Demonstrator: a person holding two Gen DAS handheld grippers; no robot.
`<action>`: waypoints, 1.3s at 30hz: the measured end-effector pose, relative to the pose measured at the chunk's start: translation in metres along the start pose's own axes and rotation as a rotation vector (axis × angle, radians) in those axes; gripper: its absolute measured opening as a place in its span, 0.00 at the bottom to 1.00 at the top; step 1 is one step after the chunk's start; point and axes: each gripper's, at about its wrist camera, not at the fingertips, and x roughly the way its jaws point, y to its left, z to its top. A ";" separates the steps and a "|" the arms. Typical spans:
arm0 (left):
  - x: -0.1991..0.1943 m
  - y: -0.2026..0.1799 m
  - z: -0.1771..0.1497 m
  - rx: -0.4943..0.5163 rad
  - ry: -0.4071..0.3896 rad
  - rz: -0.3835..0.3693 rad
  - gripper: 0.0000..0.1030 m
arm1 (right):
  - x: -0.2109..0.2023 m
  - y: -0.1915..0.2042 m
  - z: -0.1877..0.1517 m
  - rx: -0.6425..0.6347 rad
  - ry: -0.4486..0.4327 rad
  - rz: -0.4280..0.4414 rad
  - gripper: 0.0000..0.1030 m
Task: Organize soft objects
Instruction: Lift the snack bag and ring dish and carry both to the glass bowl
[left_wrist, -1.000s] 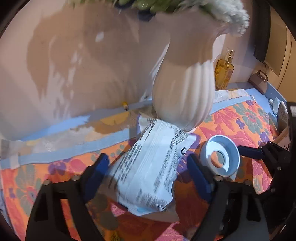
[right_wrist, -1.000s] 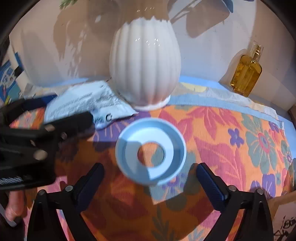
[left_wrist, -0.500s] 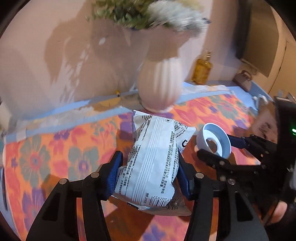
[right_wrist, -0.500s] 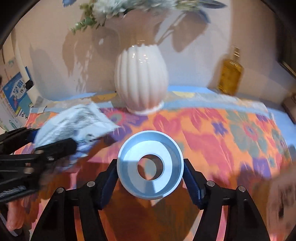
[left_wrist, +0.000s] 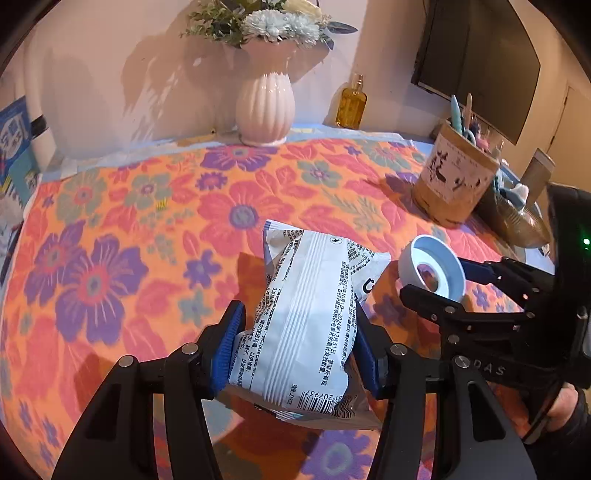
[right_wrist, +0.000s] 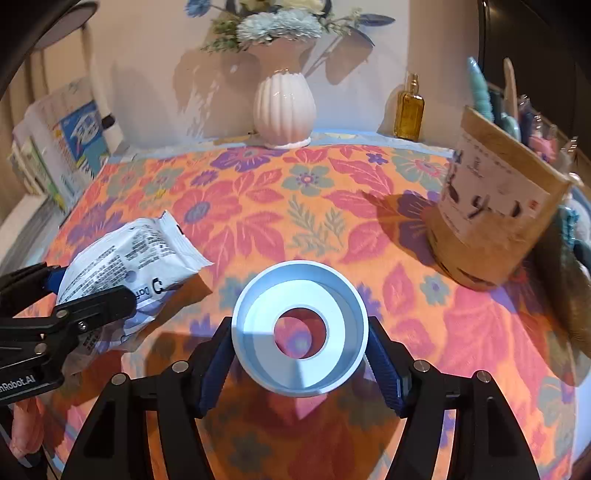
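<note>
A white crinkly snack packet (left_wrist: 306, 314) with black print hangs above the floral cloth (left_wrist: 110, 221), and my left gripper (left_wrist: 297, 343) is shut on its lower half. The packet (right_wrist: 125, 251) also shows at the left of the right wrist view, pinched by the left gripper (right_wrist: 74, 291). My right gripper (right_wrist: 300, 354) is shut on a pale blue-white ring (right_wrist: 258, 332), its blue pads pressing the rim on both sides. In the left wrist view the ring (left_wrist: 432, 266) and the right gripper (left_wrist: 436, 284) sit just right of the packet.
A white ribbed vase (left_wrist: 265, 107) with flowers and an amber bottle (left_wrist: 351, 107) stand at the back wall. A brown cylindrical holder (left_wrist: 454, 181) full of utensils stands at the right. Stacked books (right_wrist: 62, 147) lean at the left edge. A dark screen (left_wrist: 476, 55) hangs at the upper right.
Both grippers closed, the left on the packet and the right on the ring. Both then drew back from the vase, carrying their loads, so the vase now looks far off.
</note>
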 end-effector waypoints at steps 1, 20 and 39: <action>0.001 -0.003 -0.003 0.003 -0.005 0.012 0.51 | -0.001 0.000 -0.004 -0.012 0.003 -0.008 0.65; 0.018 -0.005 -0.019 -0.010 -0.021 0.060 0.63 | 0.010 -0.006 -0.014 0.018 0.058 -0.052 0.72; -0.073 -0.112 0.051 0.116 -0.332 0.069 0.49 | -0.139 -0.082 0.027 0.147 -0.289 -0.022 0.65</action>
